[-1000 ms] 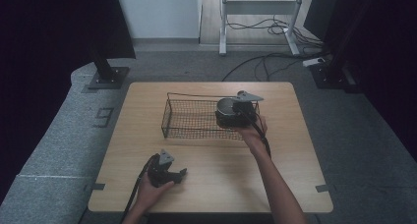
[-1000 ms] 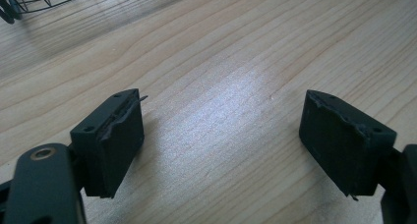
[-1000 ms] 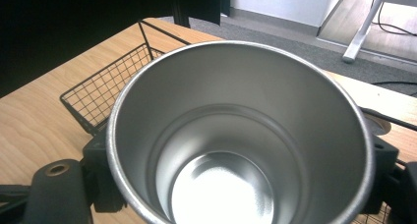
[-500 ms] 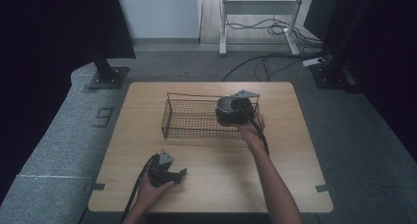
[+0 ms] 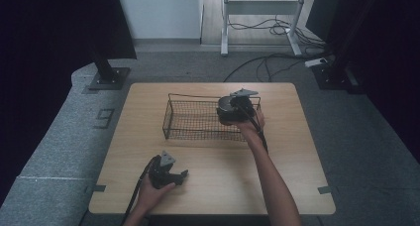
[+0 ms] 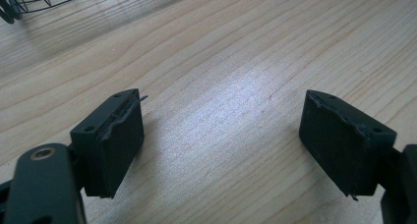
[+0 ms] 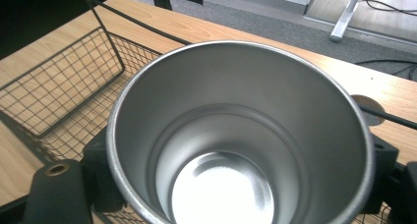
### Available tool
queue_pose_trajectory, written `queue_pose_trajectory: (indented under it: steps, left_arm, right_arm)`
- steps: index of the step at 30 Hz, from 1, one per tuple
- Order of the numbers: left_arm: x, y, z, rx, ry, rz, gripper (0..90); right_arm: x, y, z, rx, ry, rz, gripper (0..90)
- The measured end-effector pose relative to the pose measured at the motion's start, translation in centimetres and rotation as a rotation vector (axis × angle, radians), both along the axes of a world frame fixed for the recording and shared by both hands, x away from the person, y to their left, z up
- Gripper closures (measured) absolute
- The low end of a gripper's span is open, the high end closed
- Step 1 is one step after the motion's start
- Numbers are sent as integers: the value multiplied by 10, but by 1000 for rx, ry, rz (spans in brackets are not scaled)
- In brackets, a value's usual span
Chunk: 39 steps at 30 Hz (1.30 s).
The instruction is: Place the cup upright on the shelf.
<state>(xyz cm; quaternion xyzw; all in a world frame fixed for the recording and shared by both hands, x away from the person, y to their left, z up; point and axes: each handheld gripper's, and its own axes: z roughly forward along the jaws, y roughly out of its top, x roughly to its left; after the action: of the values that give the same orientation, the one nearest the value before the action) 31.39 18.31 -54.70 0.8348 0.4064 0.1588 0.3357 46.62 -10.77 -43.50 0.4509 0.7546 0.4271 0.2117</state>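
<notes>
A shiny steel cup (image 7: 236,150) stands upright between the jaws of my right gripper (image 7: 236,165), which is shut on its sides. In the high view that right gripper (image 5: 232,108) holds the cup (image 5: 227,107) over the right end of a black wire basket (image 5: 193,118). My left gripper (image 5: 171,176) rests low near the table's front left. The left gripper (image 6: 221,140) stands open above bare wood, nothing between its black pads (image 6: 118,135).
The wooden table (image 5: 297,156) has free room in front of and beside the basket (image 7: 59,91). A basket corner (image 6: 29,0) lies far ahead of the left jaws. Grey floor, cables and stand bases surround the table.
The right gripper with the cup has drifted slightly back and right over the basket's right end. The left hand has stayed put.
</notes>
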Motion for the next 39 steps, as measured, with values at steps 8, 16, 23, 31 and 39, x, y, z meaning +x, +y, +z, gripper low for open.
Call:
queue_pose_trajectory:
  steps: [8, 16, 23, 31, 39]
  left_arm:
    - [0, 0, 0, 1, 0, 0, 171]
    - [0, 0, 0, 0, 0, -1, 170]
    - [0, 0, 0, -1, -1, -2, 171]
    - [0, 0, 0, -1, -1, -2, 171]
    - [0, 0, 0, -1, -1, -2, 171]
  right_arm:
    - [10, -3, -7, 10, 20, -23, 183]
    - [17, -2, -16, 6, 44, -39, 183]
    - [21, -2, -26, 8, 70, -42, 182]
    - [25, 0, -34, 3, 100, -44, 183]
    - [26, 3, -40, -27, 122, -45, 182]
